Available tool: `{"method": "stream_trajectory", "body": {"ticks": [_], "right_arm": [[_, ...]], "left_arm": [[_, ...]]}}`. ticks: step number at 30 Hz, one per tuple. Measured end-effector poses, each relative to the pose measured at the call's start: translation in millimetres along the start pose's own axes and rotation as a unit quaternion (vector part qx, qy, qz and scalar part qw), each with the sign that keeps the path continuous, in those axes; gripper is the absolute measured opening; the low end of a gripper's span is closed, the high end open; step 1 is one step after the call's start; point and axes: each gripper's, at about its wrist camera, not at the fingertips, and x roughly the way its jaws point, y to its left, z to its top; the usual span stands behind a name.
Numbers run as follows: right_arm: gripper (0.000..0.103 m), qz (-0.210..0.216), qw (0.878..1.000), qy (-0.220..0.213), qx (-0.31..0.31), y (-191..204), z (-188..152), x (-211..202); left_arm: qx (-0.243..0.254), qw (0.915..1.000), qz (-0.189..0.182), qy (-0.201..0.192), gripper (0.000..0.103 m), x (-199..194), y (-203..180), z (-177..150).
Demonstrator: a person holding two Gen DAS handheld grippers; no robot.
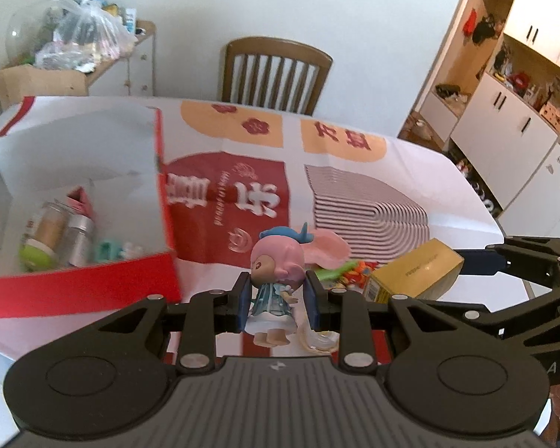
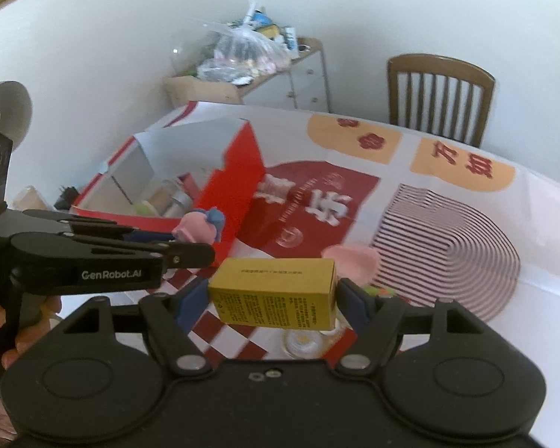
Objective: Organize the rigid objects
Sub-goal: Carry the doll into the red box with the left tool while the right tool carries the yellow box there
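Observation:
My left gripper (image 1: 278,304) is shut on a pink-headed doll figure (image 1: 276,280) with a blue hat and holds it above the table. My right gripper (image 2: 272,304) is shut on a yellow box (image 2: 276,293), also lifted; the box shows in the left wrist view (image 1: 416,274) to the doll's right. The doll shows in the right wrist view (image 2: 199,226) at the left gripper's tips. A red and white open carton (image 1: 78,194) stands at the left with bottles (image 1: 61,235) and small items inside; it also shows in the right wrist view (image 2: 239,171).
A pink dish (image 1: 326,248), colourful small toys (image 1: 349,272) and a clear round lid (image 2: 302,341) lie on the printed tablecloth (image 1: 354,171). A wooden chair (image 1: 276,71) stands behind the table. Cluttered shelf (image 1: 78,44) at back left, cabinets (image 1: 511,86) at right.

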Motion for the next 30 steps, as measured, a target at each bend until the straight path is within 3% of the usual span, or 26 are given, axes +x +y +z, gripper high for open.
{"method": "stream_trajectory", "body": {"ticks": [18,30], "right_arm": [[0.074,0.013,0.999,-0.007,-0.038,88,52,49],[0.074,-0.011,0.998,0.009,-0.058,130,80,110]], "left_arm": [[-0.024,0.996,0.069,-0.051,0.028,-40,123,37],[-0.057,0.99,0.123,-0.04,0.028,-5,204,55]]}}
